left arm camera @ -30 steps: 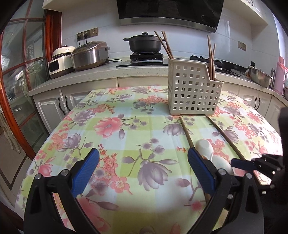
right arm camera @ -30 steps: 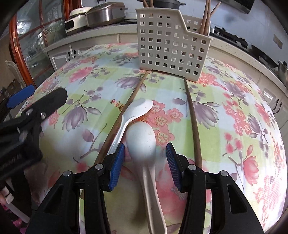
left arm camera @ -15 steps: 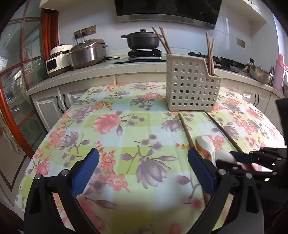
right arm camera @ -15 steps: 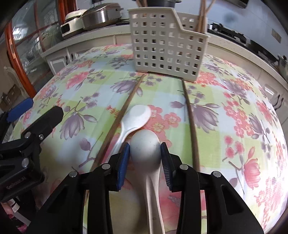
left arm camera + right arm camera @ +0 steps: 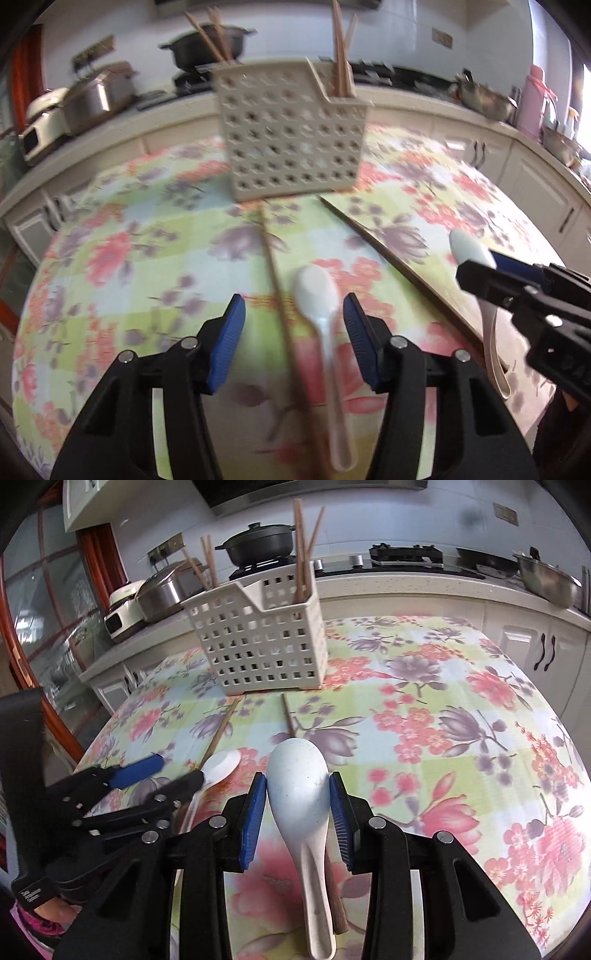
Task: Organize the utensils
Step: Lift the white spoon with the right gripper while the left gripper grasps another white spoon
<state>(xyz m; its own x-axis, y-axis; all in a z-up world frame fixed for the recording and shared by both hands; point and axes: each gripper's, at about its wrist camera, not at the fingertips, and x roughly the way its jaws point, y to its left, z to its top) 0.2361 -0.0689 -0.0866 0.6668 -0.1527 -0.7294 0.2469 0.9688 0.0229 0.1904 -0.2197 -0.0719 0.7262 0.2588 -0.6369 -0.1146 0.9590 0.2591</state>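
the right claw (image 5: 297, 801) is clamped on the speckled spoon (image 5: 300, 794), lifted for the basket (image 5: 258, 642). the left claw (image 5: 293, 332), apart, straddles the white spoon (image 5: 318, 291) and a chopstick (image 5: 275, 273) (blurred, probably untouched) on the counter (image 5: 129, 258).

Readable text: none in either view.
Left gripper (image 5: 173, 771) body: small white lettering on its black side, at the near left of the right wrist view, too small and tilted to read.
Right gripper (image 5: 476, 258) body: embossed marks on its black side, at the near right of the left wrist view, too blurred to read.
Rice cooker (image 5: 122, 618) front: a dark panel, nothing legible.
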